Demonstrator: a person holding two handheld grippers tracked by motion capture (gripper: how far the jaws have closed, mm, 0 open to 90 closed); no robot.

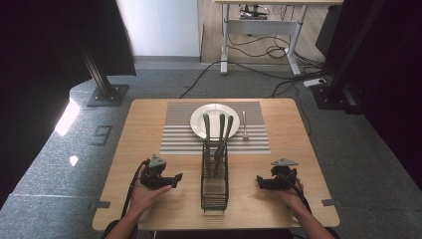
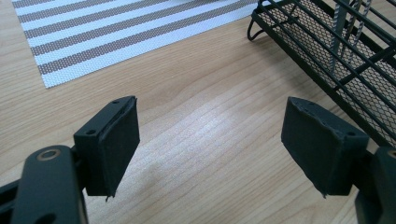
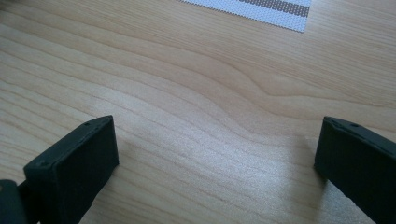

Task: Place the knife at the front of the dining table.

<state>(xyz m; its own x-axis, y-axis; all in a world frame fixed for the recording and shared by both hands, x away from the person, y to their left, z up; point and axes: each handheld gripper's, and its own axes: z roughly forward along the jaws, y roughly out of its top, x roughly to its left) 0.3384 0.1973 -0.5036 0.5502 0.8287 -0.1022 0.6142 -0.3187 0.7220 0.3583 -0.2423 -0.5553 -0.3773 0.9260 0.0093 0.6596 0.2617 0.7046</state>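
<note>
A black wire caddy [image 1: 214, 174] stands mid-table and holds three dark-handled utensils [image 1: 219, 132] leaning toward the back. Behind it a white plate [image 1: 199, 119] rests on a striped placemat [image 1: 179, 134], with a silver fork [image 1: 245, 125] lying to the plate's right. My left gripper [image 1: 171, 180] rests low at the caddy's left, open, nothing between its pads [image 2: 114, 144]; the caddy's mesh wall [image 2: 327, 51] is at the upper right of the left gripper view. My right gripper [image 1: 263, 181] sits to the caddy's right, open over bare wood [image 3: 210, 116], with the placemat's corner [image 3: 275, 9] ahead.
The wooden table [image 1: 149, 119] has bare stretches on both sides of the caddy and along the front edge. Beyond the table lie grey carpet, black stand posts [image 1: 99, 79], floor cables [image 1: 259, 69] and a white desk frame [image 1: 259, 30].
</note>
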